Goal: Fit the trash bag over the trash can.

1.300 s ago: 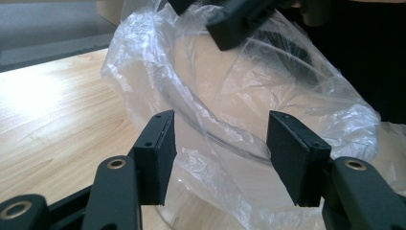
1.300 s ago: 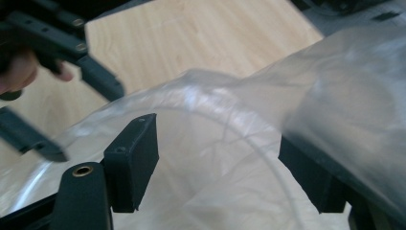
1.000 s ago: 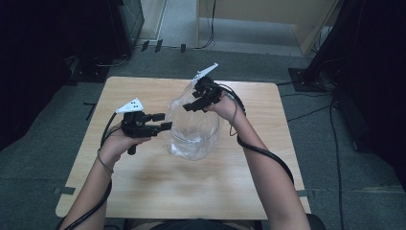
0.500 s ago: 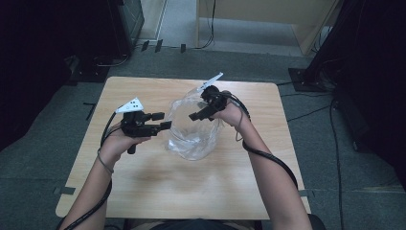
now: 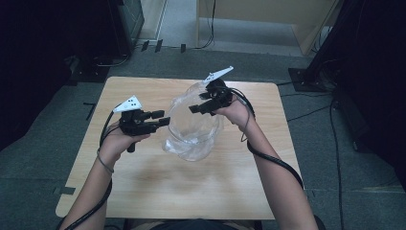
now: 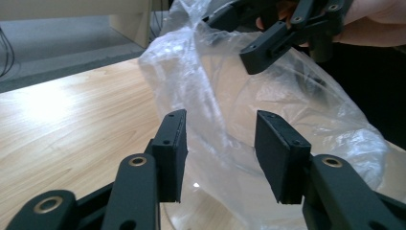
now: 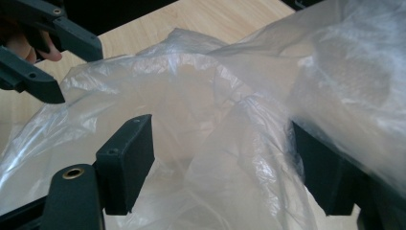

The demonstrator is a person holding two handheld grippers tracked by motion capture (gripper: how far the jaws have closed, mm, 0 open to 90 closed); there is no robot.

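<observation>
- Between the two grippers, on the wooden table point(image 5: 143, 191), sits a clear plastic bag point(image 5: 191, 129), crumpled and puffed up, its mouth gaping upward.
- Left gripper point(image 5: 165, 118) is held level just to the bag's left side, its tips pointing at the bag's edge.
- Seen in the left gripper view, its jaws stand about half apart and have just been closing; a fold of the bag point(image 6: 225, 110) lies in the gap just ahead of the pads, but neither pad presses on the film, so nothing is gripped.
- Beyond that fold, in the same view, the right gripper point(image 6: 268, 40) hangs over the bag's upper far rim, with part of the person's hand behind it.
- Right gripper point(image 5: 197, 108) reaches in from the far right of the bag, tips aimed toward the left gripper, above the bag's open mouth.
- Viewed from the right gripper's own camera, its jaws are spread wide and have just been opening a little; loose film of the bag point(image 7: 230, 143) billows between and over them, draping across the right-hand jaw, with no pinch on it to be seen.
- Farther off in that view, at the upper left past the bag, the left gripper point(image 7: 43, 57) shows above the bag's opposite edge.
- Both forearms come in from the near edge of the table, a cable trailing from each gripper.
</observation>
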